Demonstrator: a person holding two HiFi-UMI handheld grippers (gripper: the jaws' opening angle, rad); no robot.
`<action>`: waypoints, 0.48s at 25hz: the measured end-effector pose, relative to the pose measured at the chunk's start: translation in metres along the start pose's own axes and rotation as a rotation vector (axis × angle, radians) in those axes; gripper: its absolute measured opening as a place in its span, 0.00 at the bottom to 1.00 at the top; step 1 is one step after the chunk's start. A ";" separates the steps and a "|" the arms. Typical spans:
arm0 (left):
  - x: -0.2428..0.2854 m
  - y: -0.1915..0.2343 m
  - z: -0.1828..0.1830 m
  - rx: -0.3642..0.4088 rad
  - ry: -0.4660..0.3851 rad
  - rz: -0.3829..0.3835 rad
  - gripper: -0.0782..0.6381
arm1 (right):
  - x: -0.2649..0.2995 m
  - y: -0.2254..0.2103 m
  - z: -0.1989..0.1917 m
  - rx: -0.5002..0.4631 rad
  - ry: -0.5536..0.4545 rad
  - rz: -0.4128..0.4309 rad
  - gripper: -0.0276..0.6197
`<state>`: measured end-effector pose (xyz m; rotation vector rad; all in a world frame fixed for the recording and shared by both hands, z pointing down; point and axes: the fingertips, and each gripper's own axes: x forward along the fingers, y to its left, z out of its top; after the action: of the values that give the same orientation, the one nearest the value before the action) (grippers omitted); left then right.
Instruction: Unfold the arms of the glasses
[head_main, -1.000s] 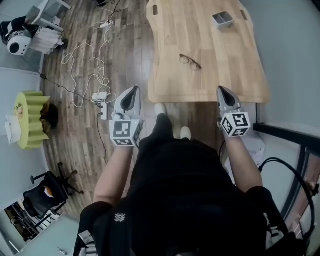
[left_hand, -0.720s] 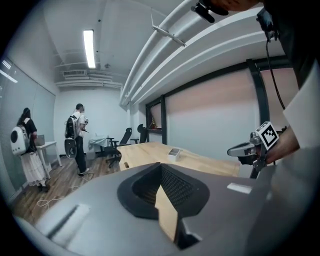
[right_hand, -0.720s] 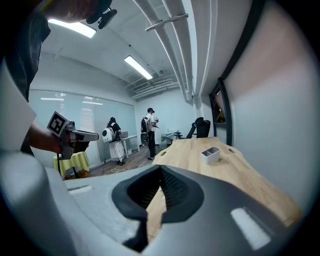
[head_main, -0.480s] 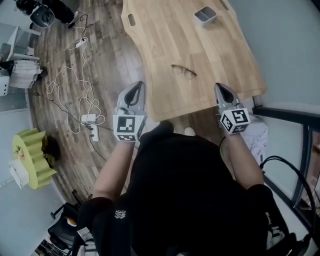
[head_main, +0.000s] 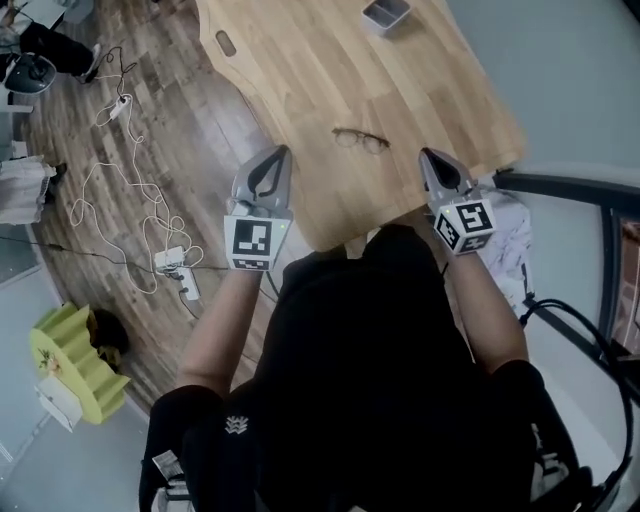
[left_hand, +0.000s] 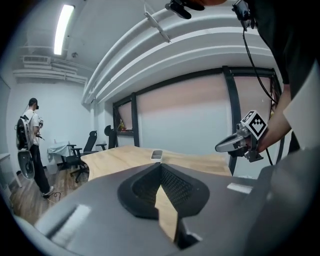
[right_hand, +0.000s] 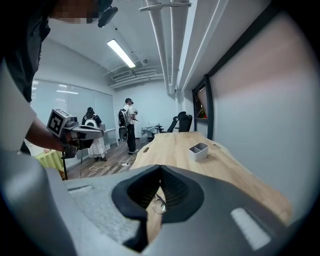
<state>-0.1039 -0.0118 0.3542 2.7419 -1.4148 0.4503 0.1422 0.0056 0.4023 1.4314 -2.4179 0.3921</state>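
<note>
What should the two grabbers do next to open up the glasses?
Probably reach both forward to the glasses and open the jaws on the way. The glasses lie untouched on the table, ahead of and between the left gripper and the right gripper. Both grippers' jaws are shut and empty.

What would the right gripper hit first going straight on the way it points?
Probably the glasses: in the right gripper view they lie dead ahead of the shut right gripper, on the table. Depth is unclear, so it may touch the table just short of them.
</note>
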 end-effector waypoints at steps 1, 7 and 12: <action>0.006 0.001 -0.003 -0.010 0.002 -0.005 0.12 | 0.004 0.001 -0.002 -0.003 0.010 0.004 0.04; 0.037 0.001 -0.016 -0.042 0.022 -0.022 0.12 | 0.032 -0.014 -0.026 -0.044 0.058 0.026 0.04; 0.060 0.002 -0.041 -0.068 0.082 0.008 0.12 | 0.069 -0.020 -0.058 -0.017 0.098 0.121 0.04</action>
<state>-0.0825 -0.0544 0.4087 2.6343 -1.3955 0.4993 0.1353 -0.0368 0.4837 1.2328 -2.4301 0.4578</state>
